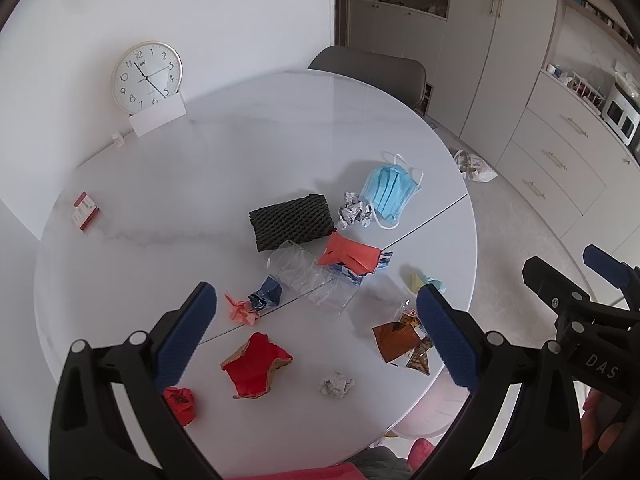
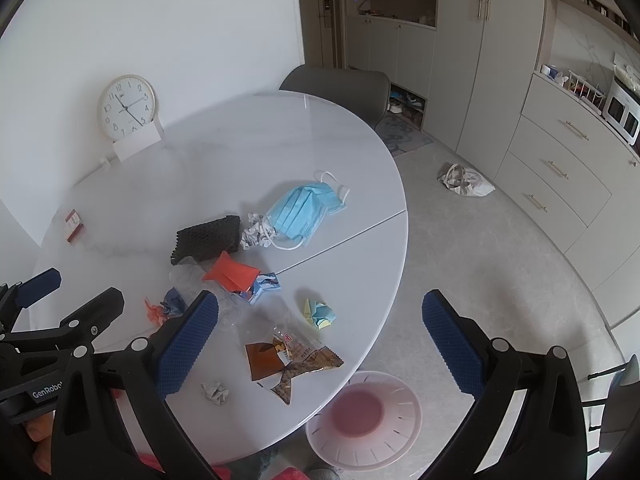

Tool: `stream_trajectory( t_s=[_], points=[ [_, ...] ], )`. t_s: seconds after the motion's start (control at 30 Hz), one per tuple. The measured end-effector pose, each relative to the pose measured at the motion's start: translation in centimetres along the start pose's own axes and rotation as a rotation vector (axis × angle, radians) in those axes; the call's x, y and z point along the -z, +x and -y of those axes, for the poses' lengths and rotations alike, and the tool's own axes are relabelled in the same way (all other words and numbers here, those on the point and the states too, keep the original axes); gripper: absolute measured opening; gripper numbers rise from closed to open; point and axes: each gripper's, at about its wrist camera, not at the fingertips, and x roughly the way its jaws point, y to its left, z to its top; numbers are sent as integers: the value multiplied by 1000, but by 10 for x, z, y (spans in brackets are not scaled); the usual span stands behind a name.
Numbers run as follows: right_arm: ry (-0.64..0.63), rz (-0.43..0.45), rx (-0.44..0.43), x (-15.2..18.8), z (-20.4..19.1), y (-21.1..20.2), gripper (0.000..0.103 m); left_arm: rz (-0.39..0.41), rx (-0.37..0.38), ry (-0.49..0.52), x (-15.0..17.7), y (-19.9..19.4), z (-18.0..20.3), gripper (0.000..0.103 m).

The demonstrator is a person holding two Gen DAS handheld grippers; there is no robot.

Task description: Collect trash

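Both jaws gape empty, so drop the right gripper (image 2: 320,344) squarely over the brown snack wrapper (image 2: 292,360) near the table (image 2: 360,184) edge, above the pink bin (image 2: 368,428), while the left gripper (image 1: 316,336) waits.

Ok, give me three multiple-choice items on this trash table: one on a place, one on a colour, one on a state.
1. Where is the pink bin?
A. On the table
B. On the floor by the table's near edge
C. On the chair

2. What colour is the face mask?
A. Light blue
B. Black
C. Yellow

3. How do the two grippers stand?
A. Both open, holding nothing
B. Left shut on the clock
C. Right shut on the mask

Answers:
1 B: the right wrist view shows the bin on the floor below the table rim.
2 A: the mask's pleated cloth is light blue with white loops.
3 A: left gripper and right gripper each show wide-apart pads with nothing between.
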Motion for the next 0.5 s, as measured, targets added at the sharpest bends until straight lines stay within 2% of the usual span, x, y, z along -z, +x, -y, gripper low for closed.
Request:
stream_trajectory(
  t_s=[0.5],
  points=[
    [3, -5, 4, 3, 1, -1, 101, -11, 7, -12, 2, 1, -4, 96]
  ],
)
